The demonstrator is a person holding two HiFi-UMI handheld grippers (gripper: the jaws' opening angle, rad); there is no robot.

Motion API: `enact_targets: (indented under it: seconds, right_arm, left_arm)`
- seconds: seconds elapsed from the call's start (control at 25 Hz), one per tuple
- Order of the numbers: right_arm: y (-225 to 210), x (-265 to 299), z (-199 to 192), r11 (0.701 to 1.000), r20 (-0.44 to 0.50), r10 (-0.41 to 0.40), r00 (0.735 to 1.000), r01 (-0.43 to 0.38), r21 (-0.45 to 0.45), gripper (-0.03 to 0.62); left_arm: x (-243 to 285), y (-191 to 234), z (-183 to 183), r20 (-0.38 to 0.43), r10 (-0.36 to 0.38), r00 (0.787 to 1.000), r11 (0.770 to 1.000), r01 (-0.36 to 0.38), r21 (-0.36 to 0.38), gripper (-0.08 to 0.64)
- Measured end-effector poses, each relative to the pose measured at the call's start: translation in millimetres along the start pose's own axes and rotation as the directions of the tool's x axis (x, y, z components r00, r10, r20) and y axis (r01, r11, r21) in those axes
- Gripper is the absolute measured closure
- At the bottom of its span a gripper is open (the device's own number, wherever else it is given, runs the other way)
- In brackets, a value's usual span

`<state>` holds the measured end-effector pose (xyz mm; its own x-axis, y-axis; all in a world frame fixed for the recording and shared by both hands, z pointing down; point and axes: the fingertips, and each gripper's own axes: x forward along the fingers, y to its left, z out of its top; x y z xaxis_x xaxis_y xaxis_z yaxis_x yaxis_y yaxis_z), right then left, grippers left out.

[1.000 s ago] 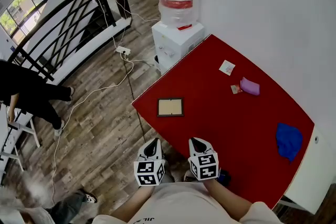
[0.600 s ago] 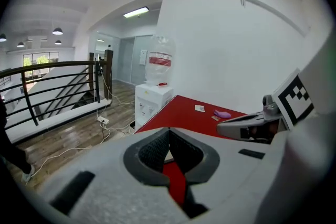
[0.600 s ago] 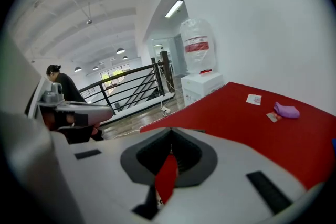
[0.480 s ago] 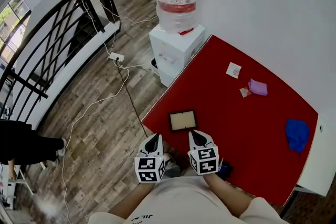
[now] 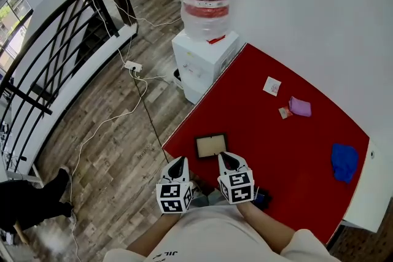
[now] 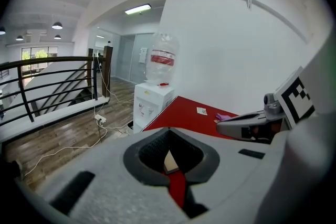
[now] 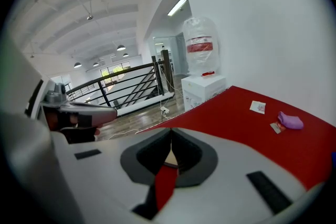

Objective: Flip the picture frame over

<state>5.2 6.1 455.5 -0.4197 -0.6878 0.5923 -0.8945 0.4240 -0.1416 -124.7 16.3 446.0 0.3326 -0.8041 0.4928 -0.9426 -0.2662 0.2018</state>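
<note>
A small dark-framed picture frame (image 5: 210,145) with a tan face lies flat near the left corner of the red table (image 5: 288,150). My left gripper (image 5: 178,164) hangs shut just off the table's near edge, left of the frame and clear of it. My right gripper (image 5: 226,159) is shut too, its tip right behind the frame's near right corner, with nothing held. A sliver of the frame (image 6: 169,162) shows through the shut jaws in the left gripper view, and the same sliver of frame (image 7: 170,159) in the right gripper view.
A white water dispenser (image 5: 206,46) with a large bottle stands at the table's far left corner. On the table lie a small card (image 5: 272,86), a purple pouch (image 5: 300,107) and a blue cloth (image 5: 344,161). Cables run over the wooden floor beside a black railing (image 5: 49,64).
Both grippers have come forward toward the frame, which now lies right in front of them. The person at the left has mostly left the head view.
</note>
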Motion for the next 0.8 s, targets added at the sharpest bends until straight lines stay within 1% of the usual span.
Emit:
enact_targets:
  seconds: [0.16,0.36,0.56,0.8]
  right_arm:
    - [-6.8,3.8,0.9,1.000,-0.011,0.010,1.000,-0.010,-0.011,0.588]
    - [-5.9,15.6,-7.5,1.000,-0.043,0.019,0.999,-0.020,-0.019,0.588]
    - [3.1,39.1,-19.3,0.999,-0.075,0.022,0.997,-0.025,-0.044,0.586]
    - [13.4,77.7,-43.6,0.999,-0.126,0.024,0.992,-0.027,-0.024,0.586]
  left_arm:
    - [6.0,-1.9,1.0,0.001,0.008,1.000,1.000,-0.008,-0.012,0.554]
    - [10.7,2.6,-5.0,-0.007,0.014,1.000,1.000,-0.014,-0.007,0.554]
    - [22.3,10.5,-20.4,-0.029,0.016,0.999,1.000,-0.016,-0.018,0.554]
    - [45.8,22.3,-44.6,-0.071,0.010,0.997,1.000,-0.012,-0.026,0.554]
